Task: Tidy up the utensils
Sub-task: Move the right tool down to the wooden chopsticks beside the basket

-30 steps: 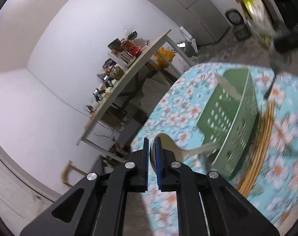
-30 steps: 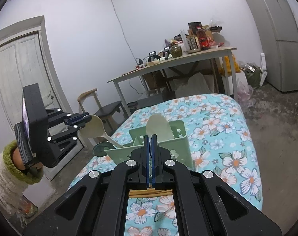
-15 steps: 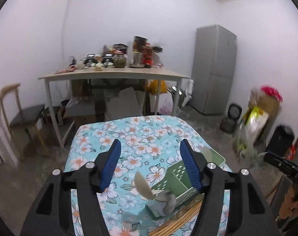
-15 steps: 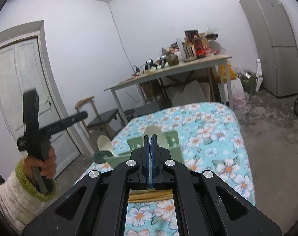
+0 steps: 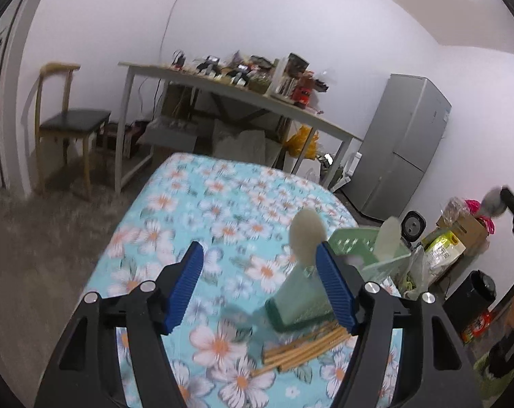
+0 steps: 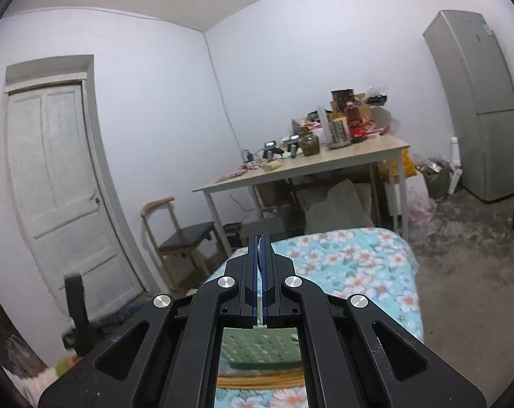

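A green perforated utensil basket [image 5: 304, 295] stands on the floral tablecloth [image 5: 202, 224], with two pale spoons upright in it, one [image 5: 306, 234] at its near side and one [image 5: 387, 238] at its far side. A bundle of wooden chopsticks [image 5: 304, 346] lies on the cloth in front of the basket. My left gripper [image 5: 260, 289] is open and empty, above the cloth just left of the basket. My right gripper [image 6: 259, 280] is shut with nothing seen between its pads, raised above the basket [image 6: 260, 348] and chopsticks [image 6: 260, 380].
A wooden table [image 6: 307, 166] cluttered with jars and boxes stands beyond the floral table. A chair [image 5: 70, 119] sits at the left near a white door [image 6: 56, 187]. A grey fridge [image 5: 403, 149] stands at the right, with bags and boxes on the floor.
My left gripper let go of the spoon, opened wide and swung level; the spoon now stands in the basket. My right gripper rose and tilted up, still shut.
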Demonstrator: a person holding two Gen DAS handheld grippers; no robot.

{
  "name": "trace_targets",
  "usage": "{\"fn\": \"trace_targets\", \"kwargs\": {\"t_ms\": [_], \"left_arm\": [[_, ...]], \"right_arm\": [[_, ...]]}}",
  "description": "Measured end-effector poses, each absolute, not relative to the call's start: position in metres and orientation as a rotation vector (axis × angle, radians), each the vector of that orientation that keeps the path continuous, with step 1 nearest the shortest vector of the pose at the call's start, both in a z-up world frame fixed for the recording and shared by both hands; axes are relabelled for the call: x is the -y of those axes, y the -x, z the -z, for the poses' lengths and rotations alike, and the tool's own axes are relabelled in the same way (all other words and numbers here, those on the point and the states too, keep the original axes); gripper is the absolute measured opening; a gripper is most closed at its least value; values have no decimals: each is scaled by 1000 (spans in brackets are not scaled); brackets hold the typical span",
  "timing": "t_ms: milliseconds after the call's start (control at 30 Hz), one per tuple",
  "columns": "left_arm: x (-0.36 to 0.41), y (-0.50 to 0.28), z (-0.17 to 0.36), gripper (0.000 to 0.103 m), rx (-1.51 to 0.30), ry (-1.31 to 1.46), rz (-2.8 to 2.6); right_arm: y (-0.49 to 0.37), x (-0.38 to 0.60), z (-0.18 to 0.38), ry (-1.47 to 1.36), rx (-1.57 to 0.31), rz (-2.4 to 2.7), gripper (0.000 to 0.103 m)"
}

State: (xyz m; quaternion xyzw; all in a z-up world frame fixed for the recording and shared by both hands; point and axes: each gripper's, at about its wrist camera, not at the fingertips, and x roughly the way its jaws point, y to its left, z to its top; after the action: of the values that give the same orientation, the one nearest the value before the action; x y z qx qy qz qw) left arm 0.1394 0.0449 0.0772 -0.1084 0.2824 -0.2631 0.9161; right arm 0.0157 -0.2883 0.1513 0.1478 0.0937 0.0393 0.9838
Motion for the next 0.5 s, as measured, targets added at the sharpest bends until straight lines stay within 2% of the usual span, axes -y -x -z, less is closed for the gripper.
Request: {"fn": "trace_targets", "kwargs": {"t_ms": [500], "left_arm": [[-66,-135,-36,66,-638,239,471]], "right_arm": [[-49,280,-162,-339,-210,-185,0]]}}
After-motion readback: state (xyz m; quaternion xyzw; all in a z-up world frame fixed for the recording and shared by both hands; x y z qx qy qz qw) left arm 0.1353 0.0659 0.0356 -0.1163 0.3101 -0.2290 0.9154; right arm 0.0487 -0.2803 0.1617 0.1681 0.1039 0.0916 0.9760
